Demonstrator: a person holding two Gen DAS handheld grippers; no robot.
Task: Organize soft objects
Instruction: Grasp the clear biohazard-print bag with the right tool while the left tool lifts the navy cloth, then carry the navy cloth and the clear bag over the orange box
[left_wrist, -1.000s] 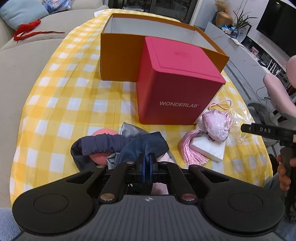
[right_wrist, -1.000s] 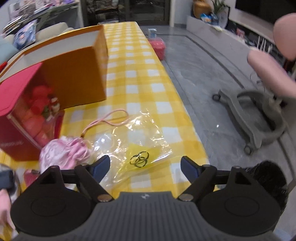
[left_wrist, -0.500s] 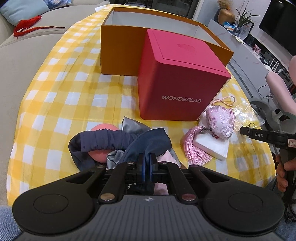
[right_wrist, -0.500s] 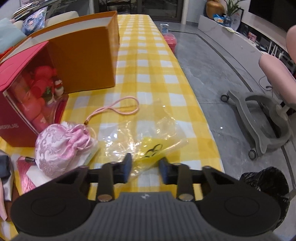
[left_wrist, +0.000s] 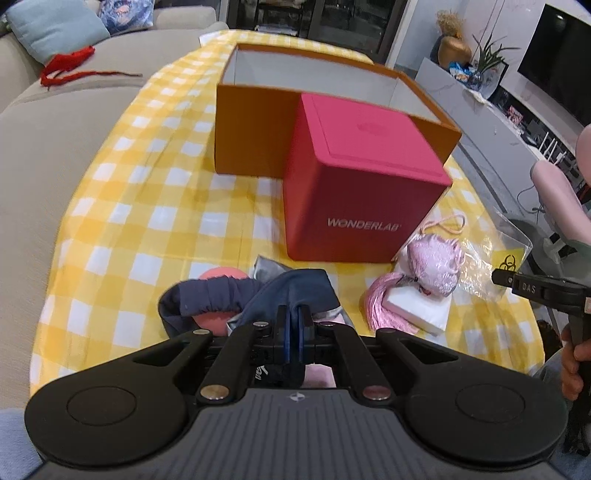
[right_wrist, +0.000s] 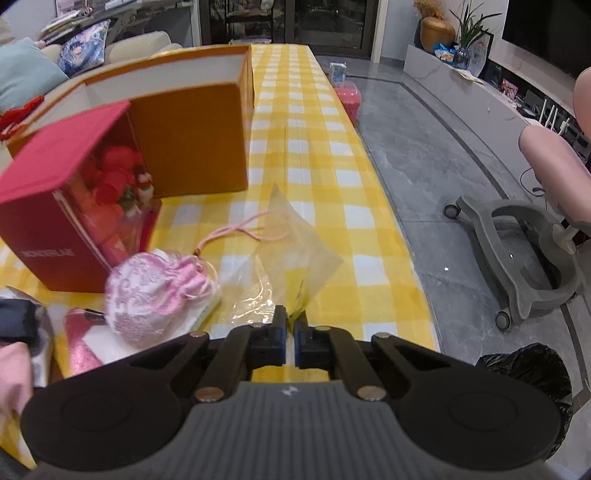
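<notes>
Near the table's right edge, the right gripper (right_wrist: 290, 325) pinches a crinkly clear plastic bag (right_wrist: 295, 254); the left gripper (left_wrist: 294, 321) clamps soft navy cloth (left_wrist: 295, 288).

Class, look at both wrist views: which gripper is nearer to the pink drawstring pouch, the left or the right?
Right. The right gripper, shut on the clear plastic bag, sits just beside the pink drawstring pouch; the left gripper grips navy cloth farther off.

A home living room: sofa (left_wrist: 55, 122) with cushions, wall television (left_wrist: 554, 55), potted plant (left_wrist: 487, 55).

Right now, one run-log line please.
left tool: shut on navy cloth | right tool: just closed on clear plastic bag | orange box: open
</notes>
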